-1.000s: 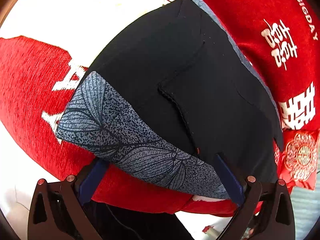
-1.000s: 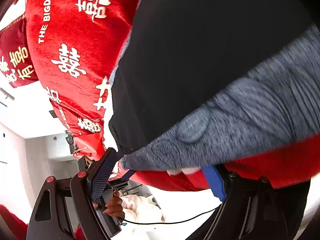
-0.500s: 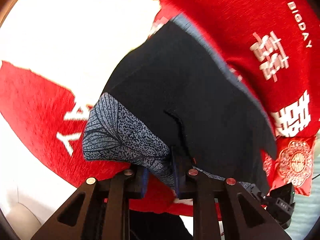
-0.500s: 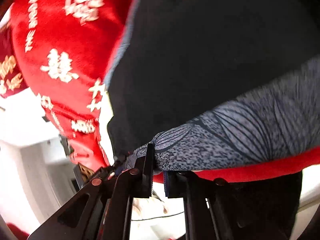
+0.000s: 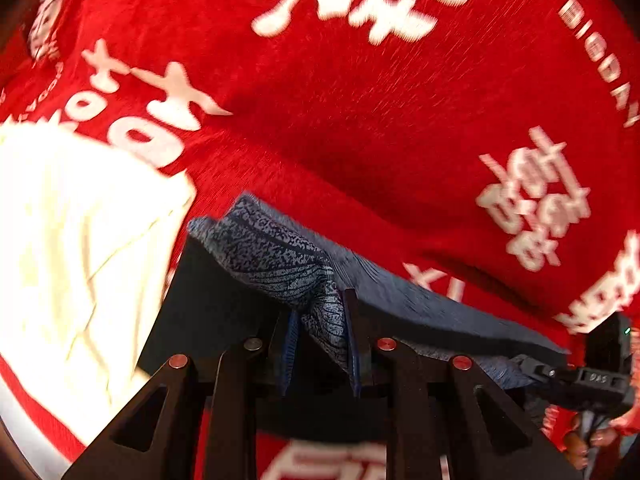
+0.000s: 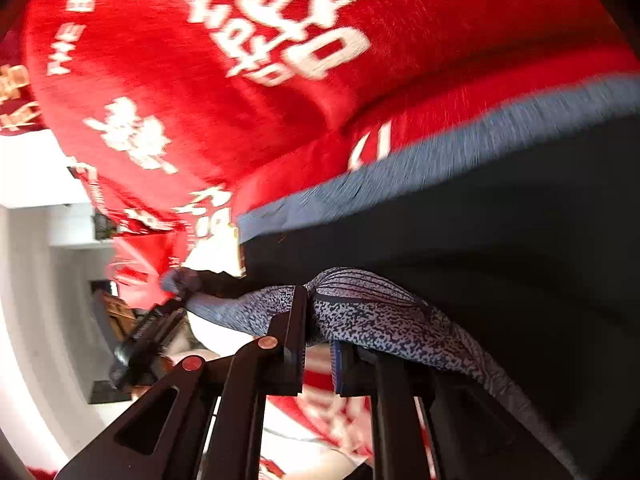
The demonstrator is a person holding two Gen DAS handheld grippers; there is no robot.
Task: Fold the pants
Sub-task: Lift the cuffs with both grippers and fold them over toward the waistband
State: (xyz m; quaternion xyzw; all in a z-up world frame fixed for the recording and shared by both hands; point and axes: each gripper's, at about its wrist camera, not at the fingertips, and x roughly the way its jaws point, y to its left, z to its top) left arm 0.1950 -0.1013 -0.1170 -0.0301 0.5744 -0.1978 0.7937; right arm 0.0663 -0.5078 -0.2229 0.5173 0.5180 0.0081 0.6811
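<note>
Left wrist view: left gripper (image 5: pixel 320 344) jaws clamp pants (image 5: pixel 280 264); right gripper (image 6: pixel 318 344) jaws opening slightly around them.

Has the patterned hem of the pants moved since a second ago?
Yes. The patterned hem, pinched by the left gripper, is lifted and carried forward over the red blanket.

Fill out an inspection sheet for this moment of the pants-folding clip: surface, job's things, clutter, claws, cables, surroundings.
Surface: red blanket with white lettering, over a cream sheet.
Job's things: dark pants with a blue leaf-print band, edge lifted off the blanket.
Clutter: nothing seen.
Claws: left claw shut on the print band; right claw pinching the same band, jaws easing open slightly.
Cables: nothing seen.
Surroundings: white walls at the right view's left edge; blurred.
</note>
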